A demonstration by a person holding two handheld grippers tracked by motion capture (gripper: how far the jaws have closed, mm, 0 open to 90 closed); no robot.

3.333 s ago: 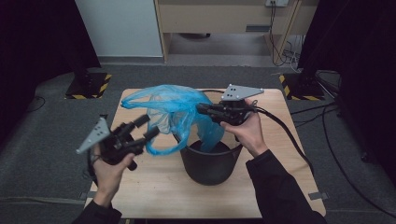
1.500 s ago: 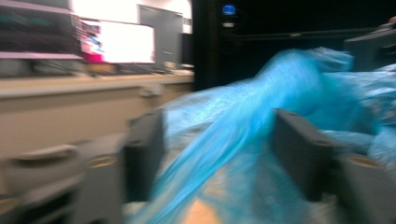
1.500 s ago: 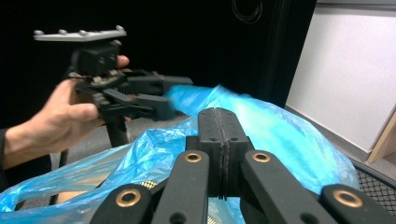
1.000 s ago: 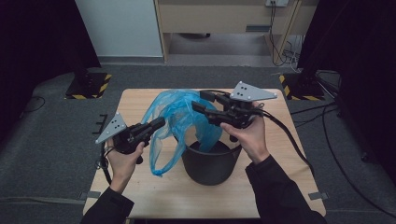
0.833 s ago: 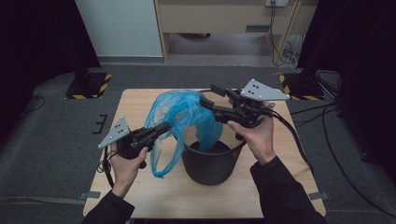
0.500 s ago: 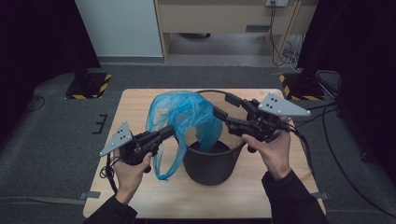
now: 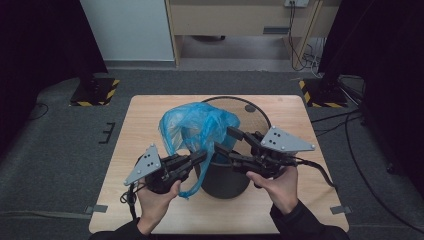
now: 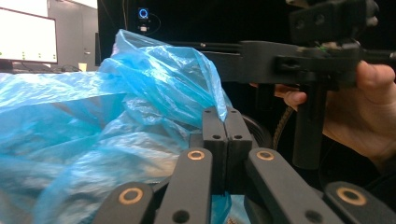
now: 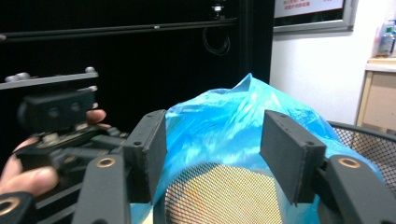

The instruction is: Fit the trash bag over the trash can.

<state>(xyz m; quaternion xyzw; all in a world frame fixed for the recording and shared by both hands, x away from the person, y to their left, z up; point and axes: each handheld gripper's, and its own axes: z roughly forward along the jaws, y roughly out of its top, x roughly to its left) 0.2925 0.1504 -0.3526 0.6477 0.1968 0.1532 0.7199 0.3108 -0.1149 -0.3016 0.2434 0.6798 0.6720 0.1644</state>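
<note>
Blue bag (image 7: 200, 125) draped over black mesh bin (image 7: 250, 112) on desk (image 7: 150, 215). Left claw (image 7: 202, 156) clamped shut on bag edge; right claw (image 7: 222, 140), just narrowing, open, empty. Best stretched evenly around rim, avoiding tears.

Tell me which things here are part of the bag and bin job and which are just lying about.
In the job:
blue plastic bag
black mesh bin
left gripper, clamped on the bag
right gripper, open

Lying about:
floor cables
yellow-striped stand feet

bag (image 7: 199, 126) draped over bin (image 7: 250, 116) rim, bin on table (image 7: 145, 115)
</note>
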